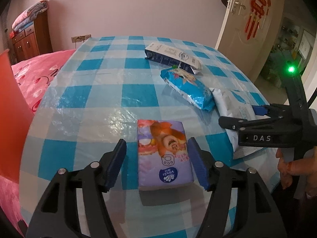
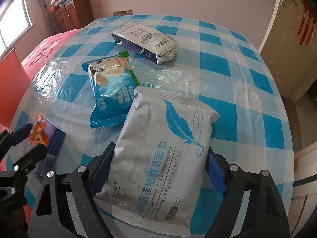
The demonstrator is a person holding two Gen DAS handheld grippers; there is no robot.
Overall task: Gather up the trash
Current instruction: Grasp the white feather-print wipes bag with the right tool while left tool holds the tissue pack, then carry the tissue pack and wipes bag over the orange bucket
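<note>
A purple Vinda tissue pack point(image 1: 163, 154) lies on the checked table between the open fingers of my left gripper point(image 1: 158, 164), with a gap on the left side. A grey-white cleaning wipes pack point(image 2: 158, 158) with a blue feather lies between the fingers of my right gripper point(image 2: 158, 176); the pads touch or nearly touch its sides. A blue wet-wipes pack point(image 2: 111, 91) and a white and dark blue carton point(image 2: 146, 41) lie farther back. The right gripper point(image 1: 257, 115) shows in the left wrist view over the grey-white pack point(image 1: 233, 109).
The table has a blue and white checked plastic cover point(image 1: 99, 75). A pink bed point(image 1: 37, 75) and a wooden dresser point(image 1: 29, 37) stand to the left. A door point(image 1: 243, 19) is at the right. The table edge is close on the right point(image 2: 289, 158).
</note>
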